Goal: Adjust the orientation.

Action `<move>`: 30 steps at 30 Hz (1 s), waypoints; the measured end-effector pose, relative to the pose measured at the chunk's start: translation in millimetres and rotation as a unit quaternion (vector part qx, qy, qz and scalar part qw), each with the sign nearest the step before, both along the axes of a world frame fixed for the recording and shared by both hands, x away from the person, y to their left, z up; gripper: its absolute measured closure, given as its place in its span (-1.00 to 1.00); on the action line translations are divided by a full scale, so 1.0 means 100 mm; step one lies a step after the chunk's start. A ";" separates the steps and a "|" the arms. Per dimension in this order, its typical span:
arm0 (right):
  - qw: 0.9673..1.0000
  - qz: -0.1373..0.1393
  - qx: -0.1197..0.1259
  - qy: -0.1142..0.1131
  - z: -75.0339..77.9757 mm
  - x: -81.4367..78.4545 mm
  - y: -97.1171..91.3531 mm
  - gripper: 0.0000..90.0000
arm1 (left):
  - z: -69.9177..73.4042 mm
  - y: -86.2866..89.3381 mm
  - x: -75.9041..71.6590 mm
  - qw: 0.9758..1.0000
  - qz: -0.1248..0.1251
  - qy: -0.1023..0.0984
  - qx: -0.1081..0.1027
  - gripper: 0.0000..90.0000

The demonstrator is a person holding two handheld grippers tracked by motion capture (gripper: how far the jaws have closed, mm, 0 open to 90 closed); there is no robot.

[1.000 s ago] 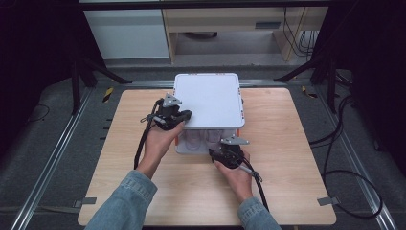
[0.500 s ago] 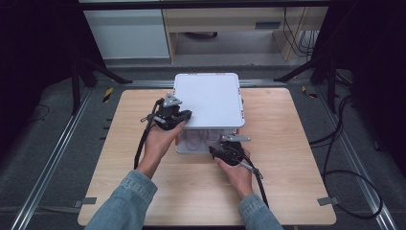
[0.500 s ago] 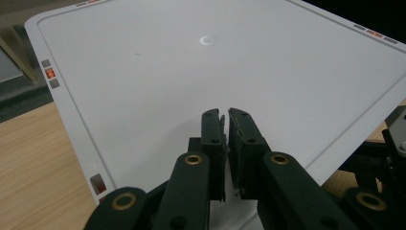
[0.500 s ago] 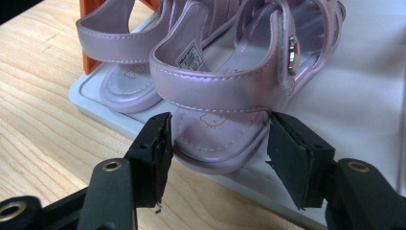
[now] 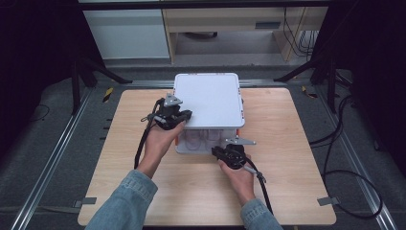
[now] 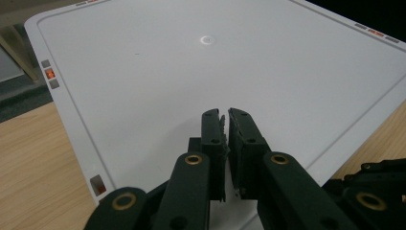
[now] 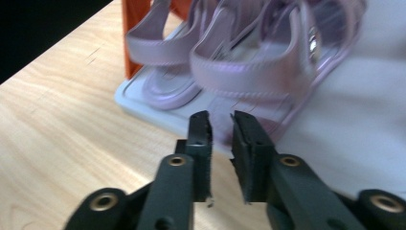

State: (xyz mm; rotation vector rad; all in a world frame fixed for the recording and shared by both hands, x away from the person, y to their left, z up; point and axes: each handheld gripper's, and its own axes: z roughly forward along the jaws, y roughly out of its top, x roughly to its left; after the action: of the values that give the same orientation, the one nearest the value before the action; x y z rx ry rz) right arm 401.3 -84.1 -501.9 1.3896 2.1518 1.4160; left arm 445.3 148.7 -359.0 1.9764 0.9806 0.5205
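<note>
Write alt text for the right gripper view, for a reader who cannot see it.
A black claw, its two jaws slightly apart and empty, points at a pair of pale purple sandals standing on a white tray. An orange post rises at the tray's corner, and the tray rests on a light wooden table.

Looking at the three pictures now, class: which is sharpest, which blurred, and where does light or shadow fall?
High view: evenly lit wooden table, dark surroundings. Left gripper view: sharp; the white lid is bright, with a soft shadow around the left gripper. Right gripper view: the lilac sandals are blurred; the right gripper is clearer.
</note>
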 end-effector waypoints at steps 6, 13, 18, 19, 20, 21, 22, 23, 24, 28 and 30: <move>1.000 0.003 0.003 0.014 -0.02 -0.03 0.01 0.95 | 0.00 0.00 0.00 1.000 -0.001 0.000 0.000 0.88; 1.000 -0.005 0.003 0.024 -0.06 -0.04 -0.04 0.98 | 0.00 0.00 0.00 1.000 -0.001 0.000 0.000 0.88; 0.999 -0.018 0.002 0.028 -0.09 0.01 -0.06 0.99 | 0.00 0.00 0.00 1.000 -0.001 -0.001 0.001 0.88; 0.999 -0.018 0.005 0.032 -0.10 0.02 -0.06 0.99 | 0.00 0.00 0.00 1.000 -0.001 -0.001 0.001 0.88; 0.999 -0.018 0.007 0.033 -0.10 0.03 -0.06 0.99 | 0.00 0.00 0.00 1.000 -0.001 -0.001 0.001 0.88; 0.999 -0.020 0.005 0.032 -0.09 0.05 -0.06 0.99 | 0.00 0.00 0.00 1.000 -0.001 -0.001 0.001 0.88; 0.999 -0.021 0.006 0.032 -0.09 0.06 -0.06 1.00 | 0.00 0.00 0.00 1.000 -0.001 -0.001 0.001 0.88; 0.999 -0.023 0.005 0.032 -0.09 0.07 -0.05 1.00 | 0.00 0.00 0.00 1.000 -0.001 -0.001 0.001 0.88; 0.999 -0.025 0.005 0.031 -0.09 0.08 -0.05 1.00 | 0.00 0.00 0.00 1.000 -0.001 -0.001 0.001 0.88; 0.999 -0.029 0.004 0.034 -0.09 0.12 -0.02 0.99 | 0.00 0.00 0.01 1.000 -0.001 -0.001 0.000 0.88; 0.999 -0.032 0.007 0.036 -0.10 0.14 -0.01 1.00 | 0.00 0.00 0.01 1.000 -0.002 -0.001 -0.001 0.88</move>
State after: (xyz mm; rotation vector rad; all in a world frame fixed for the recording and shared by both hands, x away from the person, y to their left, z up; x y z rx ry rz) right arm 415.1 -85.5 -511.5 1.5231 2.1230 1.3810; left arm 446.1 148.5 -359.4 1.9758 0.9757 0.5195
